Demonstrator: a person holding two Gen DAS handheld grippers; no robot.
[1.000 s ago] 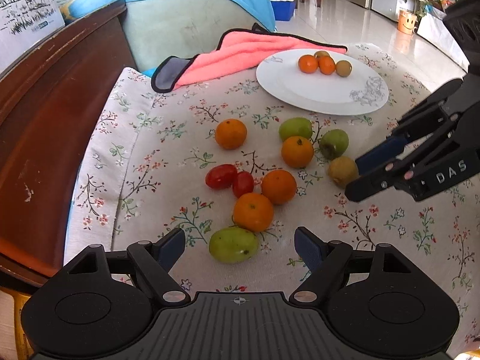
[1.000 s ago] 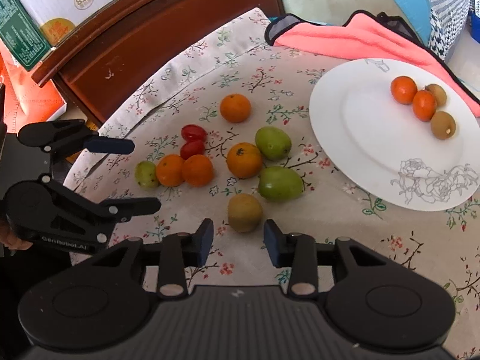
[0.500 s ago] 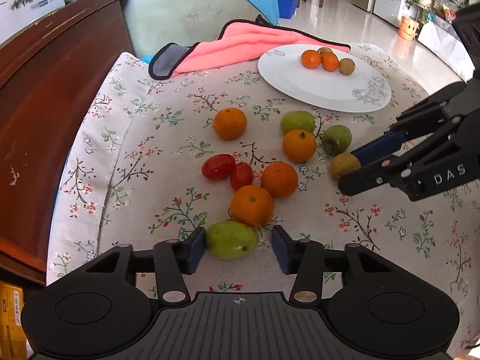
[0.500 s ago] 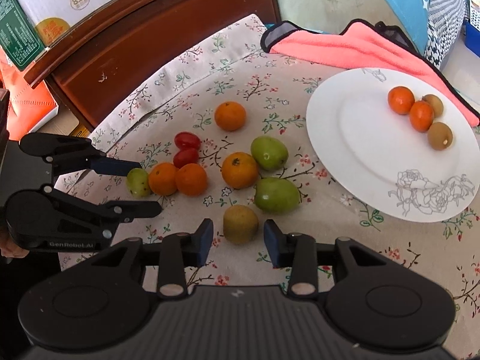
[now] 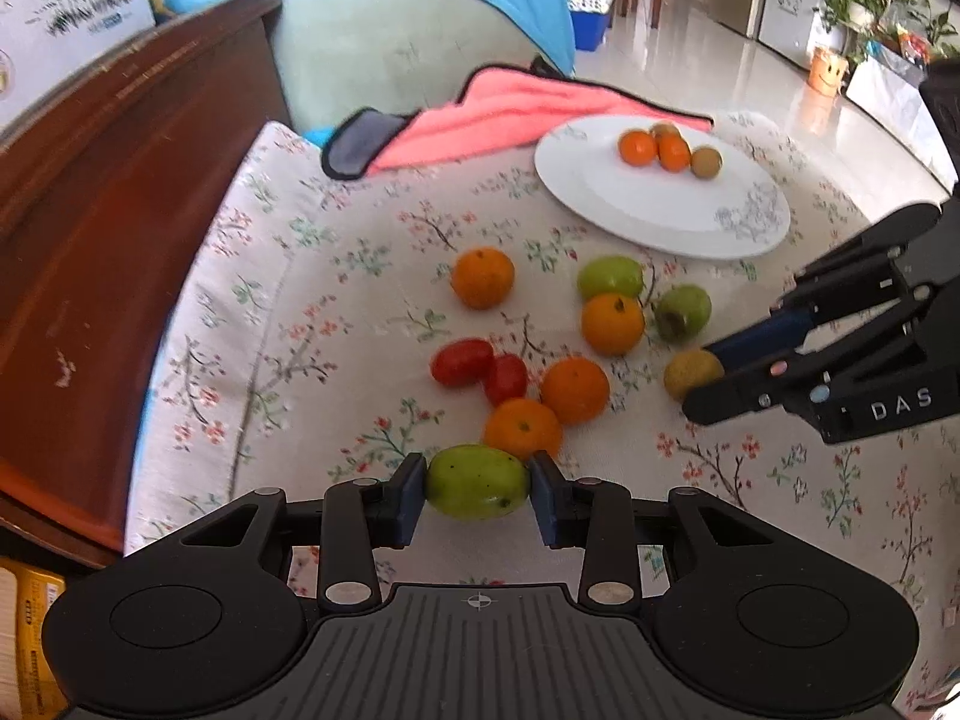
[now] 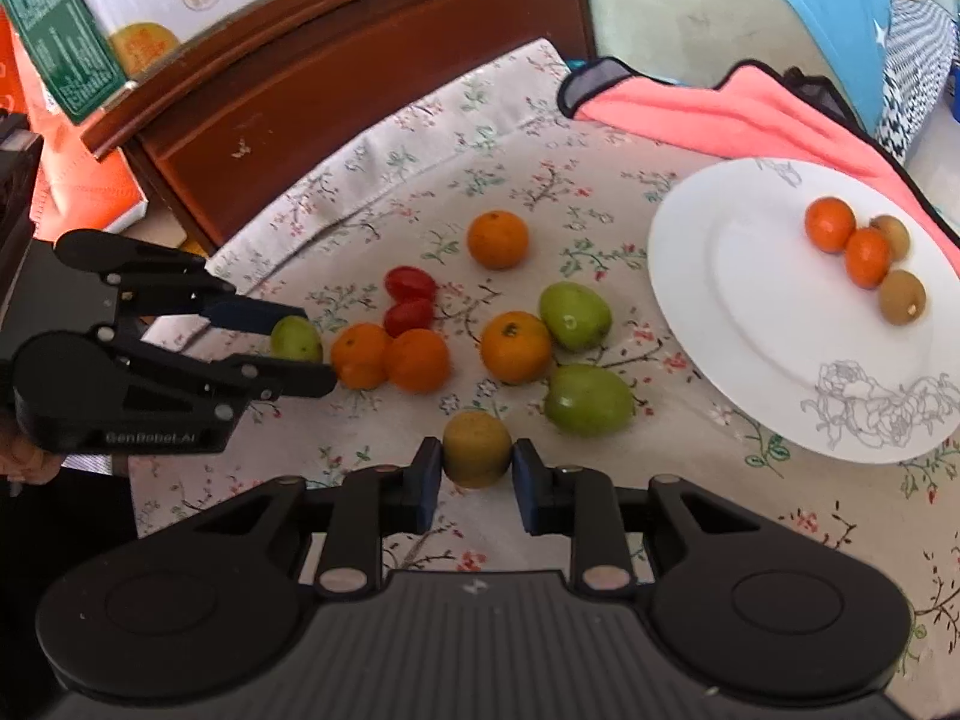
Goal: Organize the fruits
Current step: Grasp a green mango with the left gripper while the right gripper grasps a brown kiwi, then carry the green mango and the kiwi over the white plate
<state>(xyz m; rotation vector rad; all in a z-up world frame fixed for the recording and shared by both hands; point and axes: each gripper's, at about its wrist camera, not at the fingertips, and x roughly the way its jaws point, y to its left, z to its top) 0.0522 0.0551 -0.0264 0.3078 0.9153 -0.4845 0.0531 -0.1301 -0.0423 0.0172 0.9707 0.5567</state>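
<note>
On the floral tablecloth lie several oranges (image 5: 483, 277), two red tomatoes (image 5: 462, 362) and green fruits (image 5: 610, 277). My left gripper (image 5: 478, 480) has its jaws closing, and both pads touch the sides of a green fruit (image 5: 477, 483) at the near edge of the pile. In the right wrist view that left gripper (image 6: 313, 349) sits at the left around the same green fruit (image 6: 295, 339). My right gripper (image 6: 477, 465) is shut on a brownish fruit (image 6: 476, 447). A white plate (image 6: 750, 330) at the right holds two oranges and two brownish fruits.
A pink cloth (image 5: 540, 114) lies behind the plate (image 5: 630, 210). Dark wooden furniture (image 5: 90, 210) borders the table on the left, with a printed carton (image 6: 120, 12) on it. The cloth's edge drops off close to the left gripper.
The left jaws went from wide apart to closed around the green fruit. The right gripper edged forward over the brownish fruit and its pads closed on it.
</note>
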